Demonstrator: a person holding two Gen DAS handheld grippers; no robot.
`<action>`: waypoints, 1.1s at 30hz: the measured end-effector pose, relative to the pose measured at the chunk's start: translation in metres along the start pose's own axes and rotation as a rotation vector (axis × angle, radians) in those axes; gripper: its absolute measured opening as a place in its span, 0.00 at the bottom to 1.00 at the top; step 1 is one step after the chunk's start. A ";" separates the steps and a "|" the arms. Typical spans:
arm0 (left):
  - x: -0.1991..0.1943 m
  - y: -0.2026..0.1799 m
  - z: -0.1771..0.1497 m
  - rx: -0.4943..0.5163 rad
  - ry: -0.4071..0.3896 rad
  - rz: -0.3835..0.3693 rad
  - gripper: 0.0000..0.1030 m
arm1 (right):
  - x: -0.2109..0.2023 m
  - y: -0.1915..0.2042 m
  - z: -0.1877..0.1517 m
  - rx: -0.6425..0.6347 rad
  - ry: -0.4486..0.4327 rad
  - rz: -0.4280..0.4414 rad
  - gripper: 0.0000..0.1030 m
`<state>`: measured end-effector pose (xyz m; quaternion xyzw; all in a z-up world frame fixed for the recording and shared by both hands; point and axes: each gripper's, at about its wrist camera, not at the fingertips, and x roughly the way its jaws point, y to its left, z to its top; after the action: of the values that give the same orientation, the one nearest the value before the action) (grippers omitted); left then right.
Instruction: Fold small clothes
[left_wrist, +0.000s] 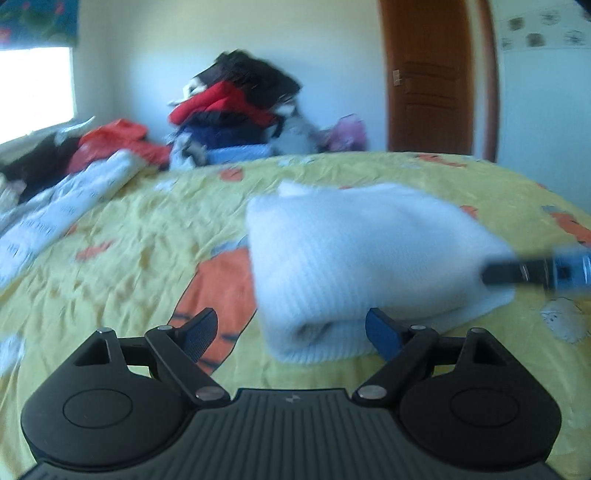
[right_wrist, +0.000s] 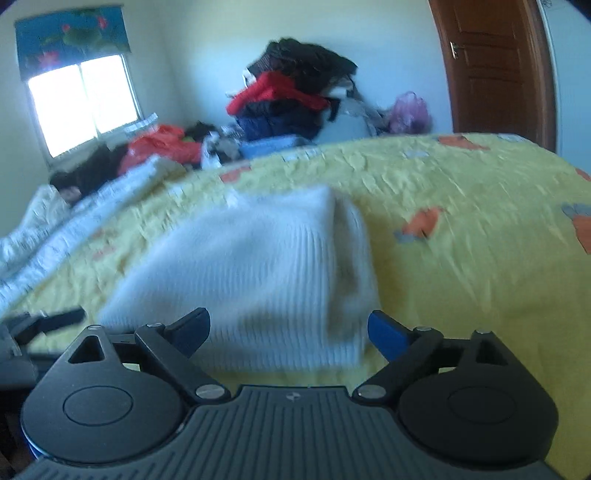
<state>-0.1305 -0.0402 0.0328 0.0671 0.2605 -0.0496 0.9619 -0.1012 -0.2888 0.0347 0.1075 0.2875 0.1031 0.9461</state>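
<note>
The white knit (left_wrist: 354, 258) lies folded on the yellow bedspread (left_wrist: 129, 236), a thick bundle with its rolled edge facing the cameras. The left gripper (left_wrist: 291, 334) sits low at the near left corner of the bundle with its jaws spread wide, nothing between the pads but cloth edge and bedspread behind them. The right gripper (right_wrist: 290, 332) is at the near right side, jaws also wide apart, with the knit's near edge lying in the gap but not pressed. So neither tong is pinching anything. In the left view the other gripper's finger shows as a dark blur against the knit's right edge.

My read: the fold looks done and both grippers are clear of it, so this piece seems finished or close to it. Next up, either one last tidy of the loose right flap, or moving the bundle aside. Further pieces may wait in the clothes pile (right_wrist: 295, 96) at the far wall.
</note>
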 end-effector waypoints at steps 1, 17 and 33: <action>-0.002 0.001 0.001 -0.017 -0.003 0.017 0.85 | -0.002 0.002 -0.007 -0.007 0.018 -0.017 0.90; 0.017 -0.012 -0.020 0.083 0.081 0.044 1.00 | 0.017 0.022 -0.040 -0.144 0.114 -0.150 1.00; 0.033 0.015 -0.028 -0.083 0.197 -0.012 1.00 | 0.033 0.030 -0.042 -0.155 0.089 -0.191 1.00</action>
<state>-0.1139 -0.0227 -0.0066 0.0303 0.3559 -0.0377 0.9333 -0.1018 -0.2458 -0.0088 0.0014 0.3294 0.0391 0.9434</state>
